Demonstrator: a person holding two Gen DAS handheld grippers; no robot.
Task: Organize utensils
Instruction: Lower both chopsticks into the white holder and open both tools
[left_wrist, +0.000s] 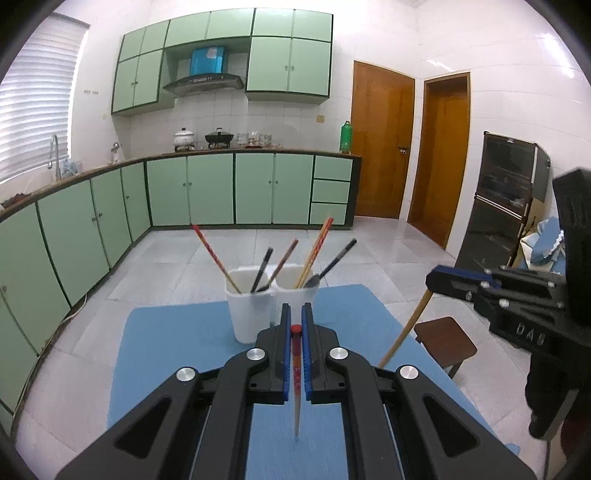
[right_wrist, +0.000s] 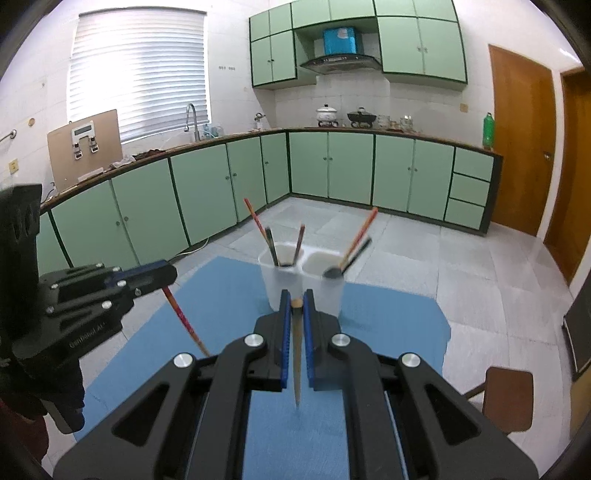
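Left wrist view: left gripper (left_wrist: 296, 325) clenched on a red-patterned chopstick (left_wrist: 296, 384), red cap up between the blue pads (left_wrist: 285, 354), pointed tip down over the blue mat (left_wrist: 177, 343). White two-compartment utensil holder (left_wrist: 251, 306) stands on the mat just ahead. Its left cup holds a red chopstick, a dark one and a brownish one; the right cup holds orange chopsticks, a dark chopstick and a spoon (left_wrist: 312, 281). Right gripper (left_wrist: 441, 277) at right, grasping a plain wooden chopstick (left_wrist: 406, 328) that hangs slanted. Brown stool (left_wrist: 445, 341) beside the mat.

Right wrist view: right gripper (right_wrist: 297, 306) clamped on the wooden chopstick (right_wrist: 297, 354), tip pointing down above the mat (right_wrist: 229, 295). Holder (right_wrist: 284, 291) directly ahead, spoon (right_wrist: 332, 272) in the right cup. Left gripper (right_wrist: 162, 273) at left, gripping the red-patterned chopstick (right_wrist: 184, 319), tilted. Green cabinets (right_wrist: 207, 188) behind.
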